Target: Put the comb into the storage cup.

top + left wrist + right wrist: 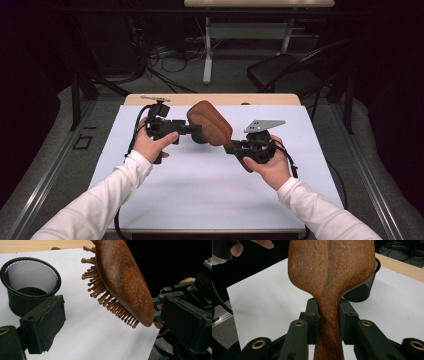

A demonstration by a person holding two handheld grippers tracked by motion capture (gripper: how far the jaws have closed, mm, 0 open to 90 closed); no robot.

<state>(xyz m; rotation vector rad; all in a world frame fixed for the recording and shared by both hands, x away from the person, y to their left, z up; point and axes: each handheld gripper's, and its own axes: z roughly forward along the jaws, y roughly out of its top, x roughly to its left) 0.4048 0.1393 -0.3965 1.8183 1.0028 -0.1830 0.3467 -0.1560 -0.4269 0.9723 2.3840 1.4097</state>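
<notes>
In my high view, the hairbrush [211, 123] hides the mesh cup; my right gripper view cuts off its head and handle end.

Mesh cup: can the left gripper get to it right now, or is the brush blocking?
Probably yes. The left gripper is open and holds nothing, and the mesh cup stands just ahead. The hairbrush, clamped in the right gripper, is held off to one side.

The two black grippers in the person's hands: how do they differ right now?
The right gripper is shut on the neck of the brown wooden hairbrush, holding it above the white sheet; the left gripper is open and holds nothing. The right gripper points up and away along the brush; the left gripper points sideways toward the brush, beside the black mesh cup. Both are black and hand-held.
</notes>
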